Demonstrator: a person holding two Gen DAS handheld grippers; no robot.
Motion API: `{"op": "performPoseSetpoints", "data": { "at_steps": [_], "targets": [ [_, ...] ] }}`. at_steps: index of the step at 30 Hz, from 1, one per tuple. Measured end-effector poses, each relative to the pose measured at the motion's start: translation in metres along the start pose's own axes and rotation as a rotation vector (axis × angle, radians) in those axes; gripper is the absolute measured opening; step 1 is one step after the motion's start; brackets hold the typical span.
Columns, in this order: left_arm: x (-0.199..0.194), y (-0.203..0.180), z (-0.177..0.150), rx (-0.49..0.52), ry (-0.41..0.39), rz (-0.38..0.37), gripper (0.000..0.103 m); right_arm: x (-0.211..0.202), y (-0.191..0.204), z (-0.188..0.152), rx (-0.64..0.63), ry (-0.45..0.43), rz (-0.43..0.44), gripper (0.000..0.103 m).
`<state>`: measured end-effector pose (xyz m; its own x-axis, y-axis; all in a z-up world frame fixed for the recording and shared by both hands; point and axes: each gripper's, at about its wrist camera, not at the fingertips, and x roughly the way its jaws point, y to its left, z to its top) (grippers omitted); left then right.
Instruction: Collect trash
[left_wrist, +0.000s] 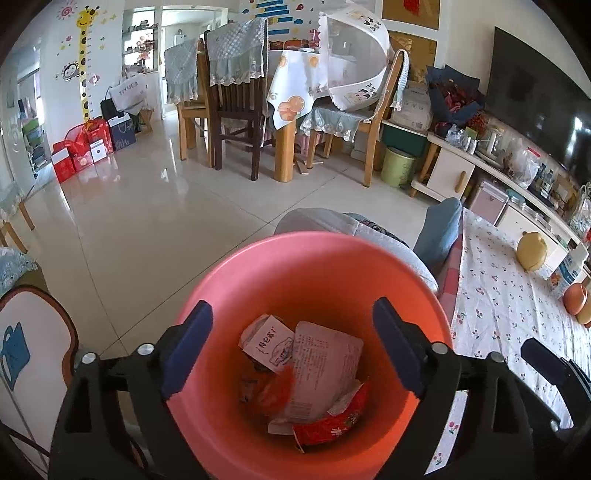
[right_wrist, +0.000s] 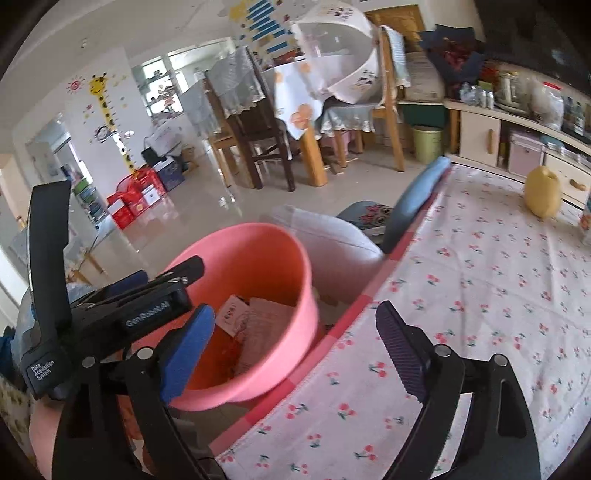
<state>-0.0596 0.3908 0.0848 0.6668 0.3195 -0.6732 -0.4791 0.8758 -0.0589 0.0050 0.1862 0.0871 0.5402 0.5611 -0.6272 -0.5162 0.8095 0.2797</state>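
1. The left hand-held gripper (left_wrist: 291, 350) hangs released over the pink bin (left_wrist: 314, 258), nothing between its jaws.
2. The right hand-held gripper (right_wrist: 295, 350) is released too, at the surface (right_wrist: 480, 295) edge.
3. Wrappers (left_wrist: 317, 369) lie inside the bin, just beside that edge.

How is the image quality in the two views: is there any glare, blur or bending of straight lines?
Left wrist view: sharp; daylight glare on the floor tiles; the television curves near the rim, with dark corners. Right wrist view: softer, the pink bin and the chairs slightly smeared; the same floor glare and fisheye bending.
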Motion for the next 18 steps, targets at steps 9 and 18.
{"op": "performPoseSetpoints", "data": {
  "at_steps": [9, 18],
  "targets": [
    [0.000, -0.016, 0.001, 0.044, 0.002, 0.012, 0.093, -0.013, -0.012, -0.007, 0.007, -0.003, -0.045, 0.092],
    [-0.001, -0.031, 0.001, 0.074, 0.006, 0.022, 0.094, -0.022, -0.011, -0.019, -0.063, -0.003, -0.089, 0.093]
  ]
}}
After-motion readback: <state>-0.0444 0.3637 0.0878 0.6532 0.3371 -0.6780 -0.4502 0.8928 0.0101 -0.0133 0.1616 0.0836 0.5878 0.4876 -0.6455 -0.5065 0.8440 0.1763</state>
